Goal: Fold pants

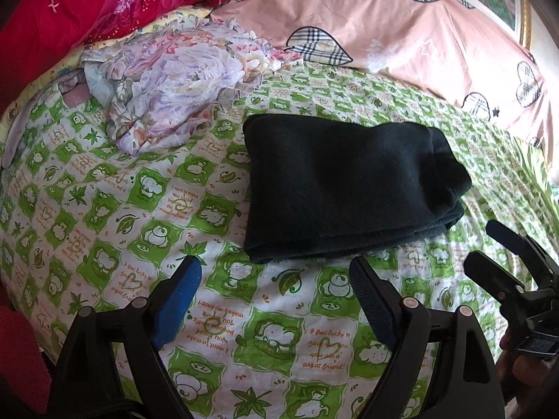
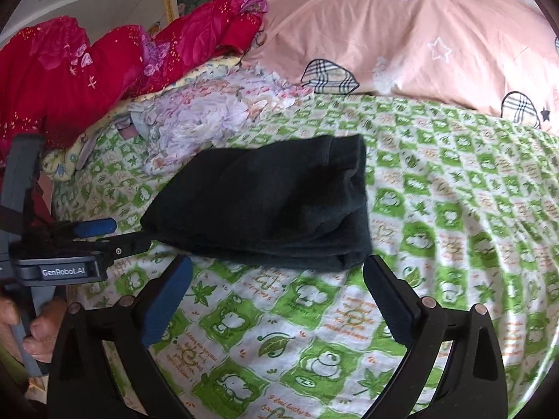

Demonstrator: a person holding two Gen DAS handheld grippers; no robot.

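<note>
Apparently the pants (image 1: 349,188) are folded into a compact stack at frame centre. Left gripper (image 1: 276,279) and right gripper (image 2: 279,279) are held wide, empty; little is left.

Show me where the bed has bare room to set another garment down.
Free: green sheet left of the dark folded pants, and between pants and both grippers. Crowded: floral cloth heap, red quilt and pink pillow behind.

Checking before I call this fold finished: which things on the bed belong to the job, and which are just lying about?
Job:
- dark pants, folded, lying on the green sheet
- left gripper, open, empty
- right gripper, open, empty

Lying about:
- crumpled floral cloth
- red quilt
- pink pillow
</note>
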